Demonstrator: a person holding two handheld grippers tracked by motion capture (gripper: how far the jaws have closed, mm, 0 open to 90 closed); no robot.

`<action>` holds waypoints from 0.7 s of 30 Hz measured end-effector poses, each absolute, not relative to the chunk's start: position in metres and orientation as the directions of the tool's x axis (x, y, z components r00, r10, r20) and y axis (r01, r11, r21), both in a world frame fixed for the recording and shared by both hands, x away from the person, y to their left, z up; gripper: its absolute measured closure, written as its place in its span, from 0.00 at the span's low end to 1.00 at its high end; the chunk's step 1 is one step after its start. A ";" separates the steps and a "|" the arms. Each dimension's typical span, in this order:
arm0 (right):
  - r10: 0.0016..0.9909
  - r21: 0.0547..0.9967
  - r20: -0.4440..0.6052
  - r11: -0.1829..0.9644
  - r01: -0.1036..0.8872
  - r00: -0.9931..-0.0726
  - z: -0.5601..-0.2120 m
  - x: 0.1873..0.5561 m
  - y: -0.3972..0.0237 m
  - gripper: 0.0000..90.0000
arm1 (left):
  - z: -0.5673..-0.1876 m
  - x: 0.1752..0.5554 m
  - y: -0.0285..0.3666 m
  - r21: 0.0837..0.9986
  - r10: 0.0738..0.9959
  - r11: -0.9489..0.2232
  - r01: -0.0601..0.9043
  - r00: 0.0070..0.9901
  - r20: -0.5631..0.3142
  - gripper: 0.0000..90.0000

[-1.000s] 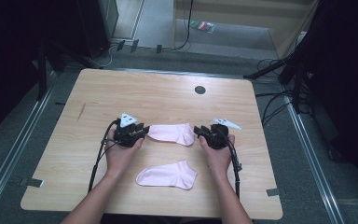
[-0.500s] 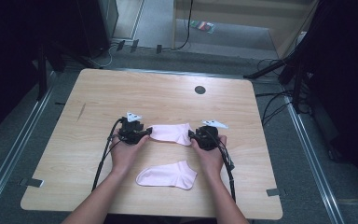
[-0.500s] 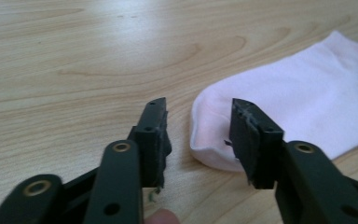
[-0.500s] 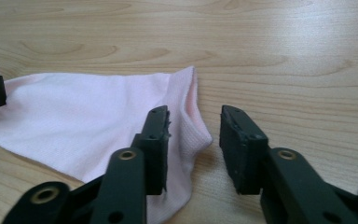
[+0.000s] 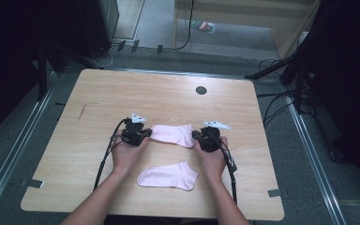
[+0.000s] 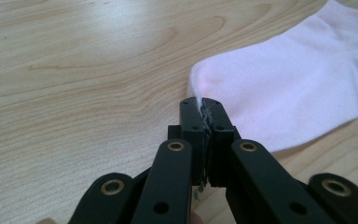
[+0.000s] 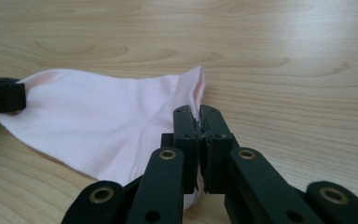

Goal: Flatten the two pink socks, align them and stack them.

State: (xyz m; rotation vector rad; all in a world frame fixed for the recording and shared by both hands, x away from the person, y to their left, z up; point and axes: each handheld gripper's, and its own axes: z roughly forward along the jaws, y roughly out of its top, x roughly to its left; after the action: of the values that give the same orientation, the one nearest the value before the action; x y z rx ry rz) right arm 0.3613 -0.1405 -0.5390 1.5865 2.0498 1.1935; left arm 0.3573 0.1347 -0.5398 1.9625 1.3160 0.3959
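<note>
Pink sock [image 5: 173, 134] lies flat near the middle of the wooden table [image 5: 98, 93], its long axis running across the table between the two hands, toe toward the left gripper [image 5: 143, 136] and cuff toward the right gripper [image 5: 200, 137]. Both have just been closing: the left gripper pinches the rounded toe edge, the right gripper clamps the cuff edge, fabric caught between the jaws of each. To do this step well, I judge the two hands should lift together and keep the fabric lightly taut, so it neither sags nor slips from the thin bites. A second pink sock [image 5: 168, 176] lies nearer the person, between the forearms, roughly parallel and apart from the first.
</note>
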 end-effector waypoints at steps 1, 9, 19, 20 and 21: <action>0.902 0.747 0.253 0.048 0.663 -0.350 -0.537 0.360 -0.142 0.97 | -0.539 0.356 0.136 0.717 0.890 -0.211 0.664 0.434 -0.140 0.99; 0.893 0.760 0.282 0.015 0.650 -0.350 -0.523 0.351 -0.154 0.97 | -0.531 0.346 0.146 0.748 0.875 -0.179 0.639 0.451 -0.175 1.00; 0.875 0.773 0.315 -0.013 0.634 -0.367 -0.514 0.331 -0.158 0.97 | -0.515 0.322 0.152 0.787 0.852 -0.146 0.599 0.481 -0.208 1.00; 0.874 0.773 0.318 -0.014 0.634 -0.368 -0.513 0.329 -0.158 0.97 | -0.514 0.319 0.153 0.789 0.849 -0.146 0.597 0.485 -0.210 1.00; 0.871 0.775 0.321 -0.015 0.632 -0.372 -0.511 0.327 -0.159 0.97 | -0.513 0.317 0.153 0.793 0.847 -0.139 0.594 0.487 -0.216 1.00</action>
State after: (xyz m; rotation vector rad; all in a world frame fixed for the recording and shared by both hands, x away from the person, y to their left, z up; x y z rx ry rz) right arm 0.3269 -0.1586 -0.5110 1.5834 2.0038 1.3335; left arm 0.3173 0.1533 -0.5128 1.8399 1.2064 0.3563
